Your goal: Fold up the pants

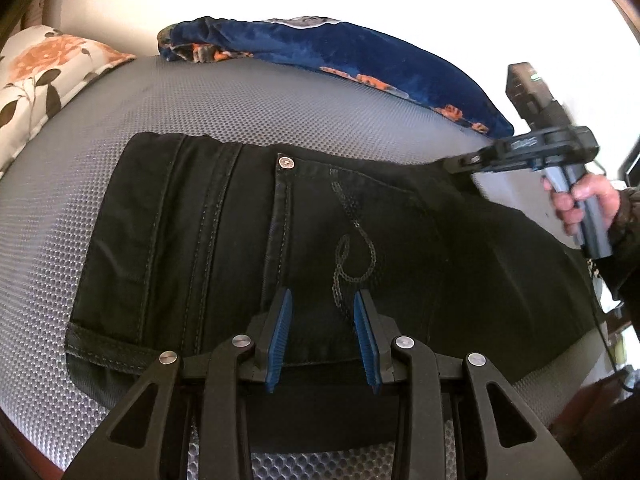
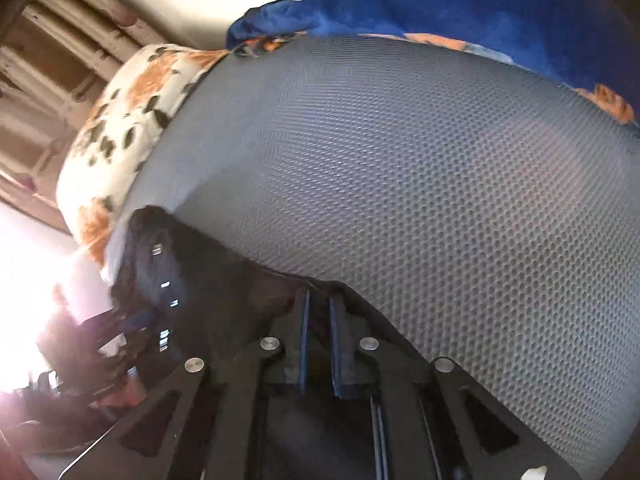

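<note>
While the black denim pants (image 1: 304, 248) lie folded across the grey honeycomb-mesh mattress (image 1: 192, 96) at centre frame, the left gripper (image 1: 322, 300) hovers over them, blue pads spread, nothing between. At right, blurred, the right gripper (image 2: 319, 300) pinches the pants' edge, jaws pressed together. A blue floral blanket (image 1: 360, 52) and flowered pillow (image 1: 44, 72) are cut off above.
</note>
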Demonstrator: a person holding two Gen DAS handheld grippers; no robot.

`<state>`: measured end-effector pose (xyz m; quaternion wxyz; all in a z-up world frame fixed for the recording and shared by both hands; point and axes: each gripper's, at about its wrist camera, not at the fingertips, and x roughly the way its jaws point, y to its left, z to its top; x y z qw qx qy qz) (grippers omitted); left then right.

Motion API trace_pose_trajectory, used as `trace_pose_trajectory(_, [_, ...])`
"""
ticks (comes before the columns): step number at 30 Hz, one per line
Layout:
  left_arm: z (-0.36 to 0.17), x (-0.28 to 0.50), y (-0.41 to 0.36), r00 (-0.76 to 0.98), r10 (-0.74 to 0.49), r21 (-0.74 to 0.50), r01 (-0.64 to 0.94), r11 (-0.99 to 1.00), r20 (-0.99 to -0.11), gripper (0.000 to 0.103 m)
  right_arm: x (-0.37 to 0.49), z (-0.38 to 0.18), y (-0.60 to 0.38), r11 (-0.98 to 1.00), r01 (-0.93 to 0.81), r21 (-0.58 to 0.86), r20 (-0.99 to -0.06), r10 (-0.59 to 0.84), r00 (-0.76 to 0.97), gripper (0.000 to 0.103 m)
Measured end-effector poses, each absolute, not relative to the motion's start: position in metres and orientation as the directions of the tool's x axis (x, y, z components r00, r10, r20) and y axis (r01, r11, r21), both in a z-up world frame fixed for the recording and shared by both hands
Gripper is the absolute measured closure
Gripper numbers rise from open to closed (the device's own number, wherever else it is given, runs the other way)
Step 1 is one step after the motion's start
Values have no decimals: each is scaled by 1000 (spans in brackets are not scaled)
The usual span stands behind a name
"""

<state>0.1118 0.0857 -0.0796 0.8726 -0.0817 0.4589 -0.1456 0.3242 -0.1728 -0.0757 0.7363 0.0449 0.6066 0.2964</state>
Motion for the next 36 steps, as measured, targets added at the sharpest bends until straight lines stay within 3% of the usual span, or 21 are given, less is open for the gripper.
trace_pose_trajectory(6, [-78, 113, 81, 524, -310, -246, 190, 951, -794, 69, 332, -96, -174, 865, -303, 400, -884, 451, 123, 95])
trace_pose_trajectory(8, [-73, 116, 78, 511, -296, -232, 187, 955, -807, 69, 333, -90, -182, 862, -278, 424, -872, 471, 131, 78])
trace_pose_trajectory(10, [-62, 118, 75, 530, -277, -206, 191, 960, -801, 69, 330, -76, -191, 859, -283, 426, -864, 479, 156, 73])
trace_pose_trajectory(16, [-38, 130, 43, 559, -353, -232, 277, 932, -751, 64, 317, -58, -224, 807, -339, 483, -841, 536, 78, 73])
trace_pose_trajectory(22, [-51, 146, 3, 509, -364, -215, 327, 920, -780, 64, 314, -94, -241, 801, -313, 511, -847, 530, -26, 73])
trace_pose_trajectory(31, [-73, 152, -3, 467, -333, -217, 284, 934, -819, 64, 312, -102, -235, 685, -400, 609, -775, 622, -115, 72])
trace_pose_trajectory(36, [-75, 151, 0, 484, -341, -231, 273, 934, -806, 64, 325, -106, -225, 678, -386, 625, -753, 654, -72, 80])
